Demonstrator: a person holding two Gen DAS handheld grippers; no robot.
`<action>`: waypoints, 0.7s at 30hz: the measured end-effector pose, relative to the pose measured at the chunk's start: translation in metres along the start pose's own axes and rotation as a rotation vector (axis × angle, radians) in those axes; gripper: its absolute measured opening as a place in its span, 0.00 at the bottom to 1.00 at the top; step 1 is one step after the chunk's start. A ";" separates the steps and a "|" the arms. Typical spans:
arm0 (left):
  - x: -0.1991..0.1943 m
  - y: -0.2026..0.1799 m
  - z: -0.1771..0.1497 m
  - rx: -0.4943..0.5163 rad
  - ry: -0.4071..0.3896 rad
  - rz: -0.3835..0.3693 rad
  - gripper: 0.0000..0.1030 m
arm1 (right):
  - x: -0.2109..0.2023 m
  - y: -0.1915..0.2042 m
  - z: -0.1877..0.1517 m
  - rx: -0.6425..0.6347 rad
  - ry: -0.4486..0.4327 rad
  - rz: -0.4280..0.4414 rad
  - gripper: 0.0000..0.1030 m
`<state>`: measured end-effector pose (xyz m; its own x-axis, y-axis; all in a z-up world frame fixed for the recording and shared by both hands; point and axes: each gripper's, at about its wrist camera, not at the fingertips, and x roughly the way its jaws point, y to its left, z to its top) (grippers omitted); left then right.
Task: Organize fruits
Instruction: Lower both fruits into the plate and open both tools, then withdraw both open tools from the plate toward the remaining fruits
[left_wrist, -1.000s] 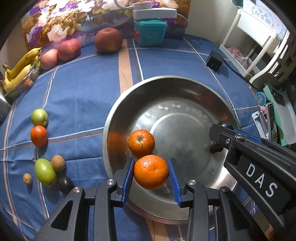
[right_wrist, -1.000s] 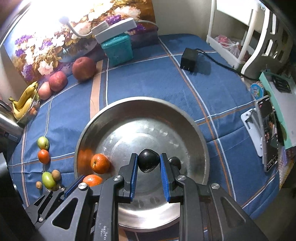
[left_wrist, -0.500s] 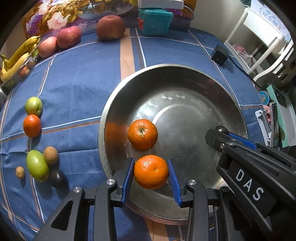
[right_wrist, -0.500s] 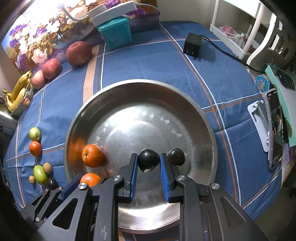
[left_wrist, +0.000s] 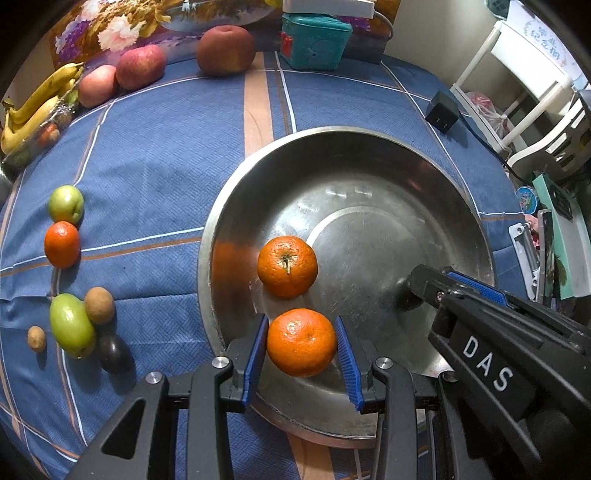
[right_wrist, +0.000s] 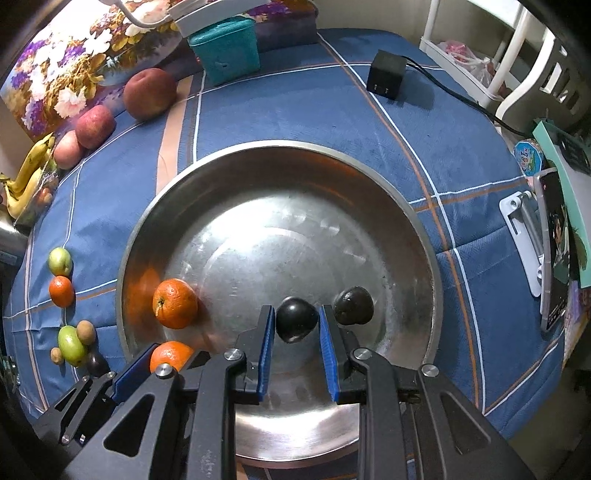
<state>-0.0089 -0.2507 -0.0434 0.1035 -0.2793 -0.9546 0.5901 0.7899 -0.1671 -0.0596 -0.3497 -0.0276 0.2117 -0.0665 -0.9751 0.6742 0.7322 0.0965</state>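
A blue cloth with thin white and tan lines covers the bench. On it sits a big round metal bowl, shiny and smooth. The right hand-held gripper, black with ridged blue pads, has white letters "DAS" on its side, and it is clamped on a dark plum over the bowl. The left hand-held gripper is clamped on a bumpy orange just inside the bowl's near rim. Another orange and another dark, wrinkled fruit rest in the bowl. Small green and brown fruits lie on the cloth to the left.
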 end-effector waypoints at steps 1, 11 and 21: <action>0.000 0.000 0.000 -0.001 0.000 -0.002 0.40 | 0.000 -0.001 0.001 0.003 0.000 -0.002 0.25; -0.014 0.004 0.002 -0.013 -0.033 -0.024 0.50 | -0.008 -0.012 0.007 0.015 -0.017 -0.013 0.37; -0.024 0.022 0.002 -0.063 -0.045 -0.050 0.60 | -0.017 -0.020 0.009 0.028 -0.039 -0.017 0.54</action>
<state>0.0029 -0.2280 -0.0236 0.1123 -0.3425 -0.9328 0.5437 0.8069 -0.2309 -0.0699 -0.3693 -0.0112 0.2272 -0.1050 -0.9682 0.6973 0.7116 0.0865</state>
